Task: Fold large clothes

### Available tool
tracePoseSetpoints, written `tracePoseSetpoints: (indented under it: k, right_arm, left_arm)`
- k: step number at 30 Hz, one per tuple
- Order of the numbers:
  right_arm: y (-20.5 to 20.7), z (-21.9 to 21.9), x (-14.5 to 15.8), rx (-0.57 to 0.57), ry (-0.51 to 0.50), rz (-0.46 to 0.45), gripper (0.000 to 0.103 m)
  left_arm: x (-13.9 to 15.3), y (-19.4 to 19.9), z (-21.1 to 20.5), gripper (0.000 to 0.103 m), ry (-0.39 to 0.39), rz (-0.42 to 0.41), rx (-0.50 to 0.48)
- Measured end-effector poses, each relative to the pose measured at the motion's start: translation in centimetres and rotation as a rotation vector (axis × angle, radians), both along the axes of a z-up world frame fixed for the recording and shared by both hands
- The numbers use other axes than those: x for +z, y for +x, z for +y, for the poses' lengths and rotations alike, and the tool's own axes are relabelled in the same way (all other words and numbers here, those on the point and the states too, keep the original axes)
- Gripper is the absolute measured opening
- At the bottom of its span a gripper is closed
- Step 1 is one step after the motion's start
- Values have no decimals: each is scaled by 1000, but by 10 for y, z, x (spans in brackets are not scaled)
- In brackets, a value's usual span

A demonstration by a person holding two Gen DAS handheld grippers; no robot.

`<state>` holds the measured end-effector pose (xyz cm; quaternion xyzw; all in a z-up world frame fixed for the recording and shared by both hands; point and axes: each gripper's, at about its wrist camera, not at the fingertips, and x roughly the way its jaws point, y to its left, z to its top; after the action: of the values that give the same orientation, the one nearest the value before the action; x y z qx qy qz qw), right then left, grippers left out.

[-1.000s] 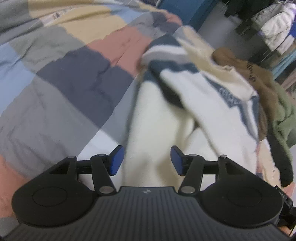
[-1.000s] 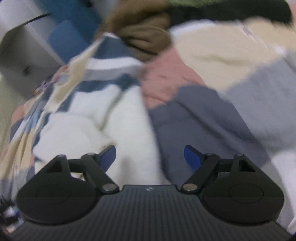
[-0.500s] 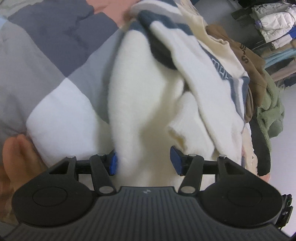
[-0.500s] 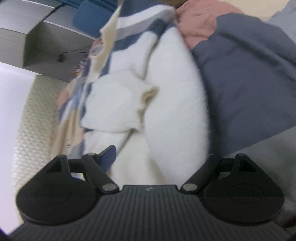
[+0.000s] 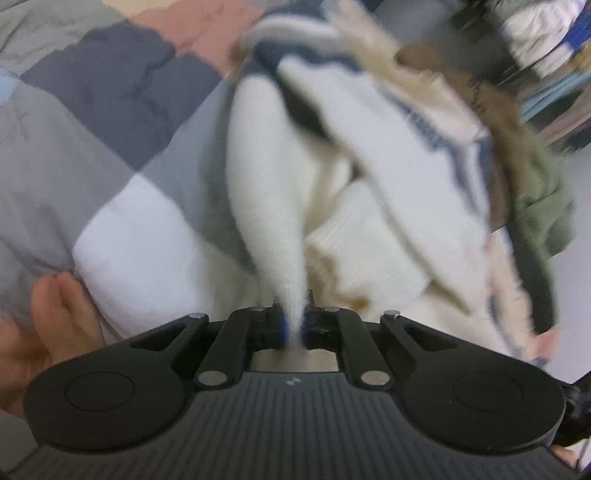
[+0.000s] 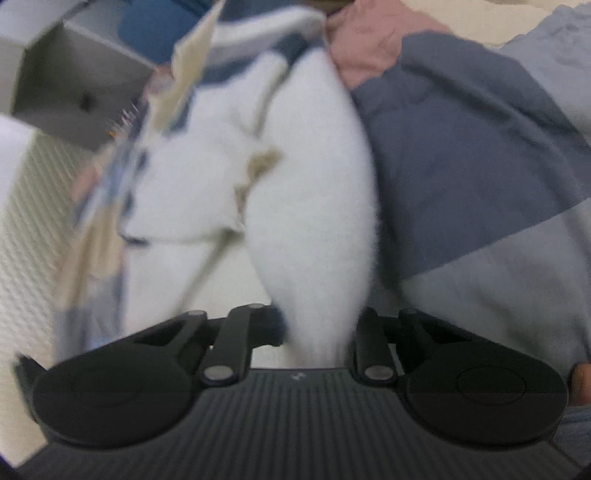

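Note:
A cream-white fleecy garment with navy and grey stripes [image 5: 388, 155] lies bunched on a checked bedspread [image 5: 110, 110]. My left gripper [image 5: 293, 325] is shut on a pinched fold of its white fabric, which rises from between the jaws. In the right wrist view the same garment [image 6: 314, 192] fills the middle. My right gripper [image 6: 317, 332] is shut on a thick white fold of it; the jaws stand partly apart around the bulk. Both views are blurred by motion.
A heap of brown and olive-green clothes [image 5: 535, 192] lies beyond the garment at the right. More hanging clothes [image 5: 535, 33] show at the far right. A grey cabinet [image 6: 66, 81] and a blue object [image 6: 155, 26] are at the upper left of the right wrist view.
Both grippers were open a second ago, over the garment. They moved onto the white fabric and closed on it; the fabric now bunches up between each pair of jaws.

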<state>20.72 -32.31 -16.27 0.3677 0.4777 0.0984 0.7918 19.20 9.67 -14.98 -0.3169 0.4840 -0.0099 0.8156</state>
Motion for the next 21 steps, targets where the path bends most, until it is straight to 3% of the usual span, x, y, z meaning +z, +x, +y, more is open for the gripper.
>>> tracePoseSetpoints:
  k: [11,21]
  right_arm:
    - [-26,-41,100,32,182,-264,15]
    - [-124,-54,167,103,178,-423,16]
  left_arm:
    - [105,-49,61,6,-281,-251,32]
    - [165,-166,65,6,-380,-393,-55]
